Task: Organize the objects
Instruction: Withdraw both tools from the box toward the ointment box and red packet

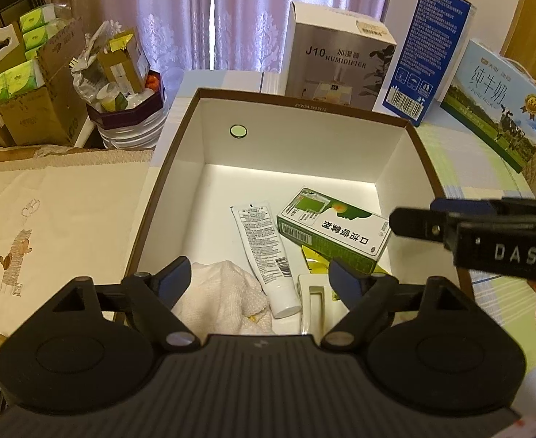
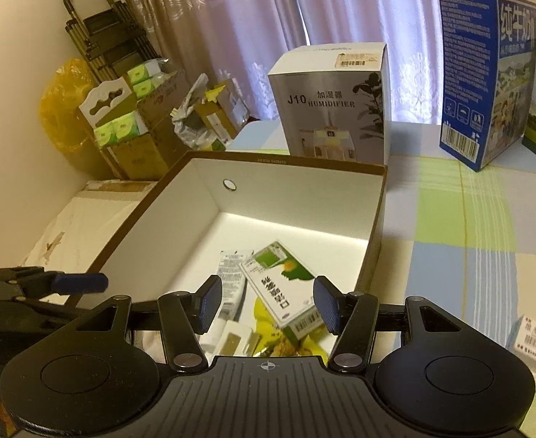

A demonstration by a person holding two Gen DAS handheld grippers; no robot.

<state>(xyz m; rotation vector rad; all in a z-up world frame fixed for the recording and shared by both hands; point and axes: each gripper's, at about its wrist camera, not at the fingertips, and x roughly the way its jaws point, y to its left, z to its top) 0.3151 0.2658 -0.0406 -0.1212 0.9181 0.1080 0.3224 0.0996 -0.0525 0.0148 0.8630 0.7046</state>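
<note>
A bed or table spread with a checked cloth (image 2: 469,226) in green, blue and white carries an open box (image 1: 180,168), brown outside and white inside, with a small round hole in its far wall. Behind it stand a humidifier carton (image 1: 337,62), a tall blue carton (image 1: 428,51) and a milk carton (image 1: 498,106), all before pale lilac curtains (image 1: 180,11); stacked cardboard cartons (image 1: 38,109) crowd the corner to the left. The left gripper (image 1: 260,277) hangs over the box's near end, its jaws spread wide and gripping nothing; a white towel (image 1: 224,299) lies in the box just below, between and beneath its fingers. Beside the towel lie a white tube (image 1: 264,255), a green-and-white medicine box (image 1: 333,230), a yellow packet (image 1: 315,262) and a white rectangular piece I cannot identify. The right gripper (image 2: 268,303) hovers above the medicine box, its jaws partly apart and empty.
</note>
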